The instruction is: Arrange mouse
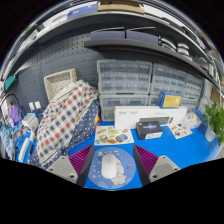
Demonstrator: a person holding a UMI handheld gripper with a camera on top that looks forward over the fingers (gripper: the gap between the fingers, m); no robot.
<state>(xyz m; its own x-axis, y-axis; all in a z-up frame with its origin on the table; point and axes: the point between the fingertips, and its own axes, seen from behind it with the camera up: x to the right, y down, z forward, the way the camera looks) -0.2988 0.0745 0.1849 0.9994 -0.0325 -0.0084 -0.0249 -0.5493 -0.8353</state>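
At the bottom centre of the frame the mouse [111,166] lies on the counter [180,150] between the fingers of the claw [112,170]. A box [150,128] sits right of centre, a checked cloth [65,115] at left, drawer bins [125,78] behind.

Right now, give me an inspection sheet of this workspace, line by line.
Surface: blue desk top, partly covered.
Job's things: pale grey computer mouse, lying on a round clear dish between the fingers.
Clutter: white rectangular pad ahead of the claw; small black box-shaped device; white carton; green plant.
Grippers: claw open, its fingers about the dish, gap either side of the mouse.
Cables: nothing seen.
Surroundings: plaid checked cloth draped over something beside the desk; clear plastic drawer units against a dark pegboard wall; a shelf above.
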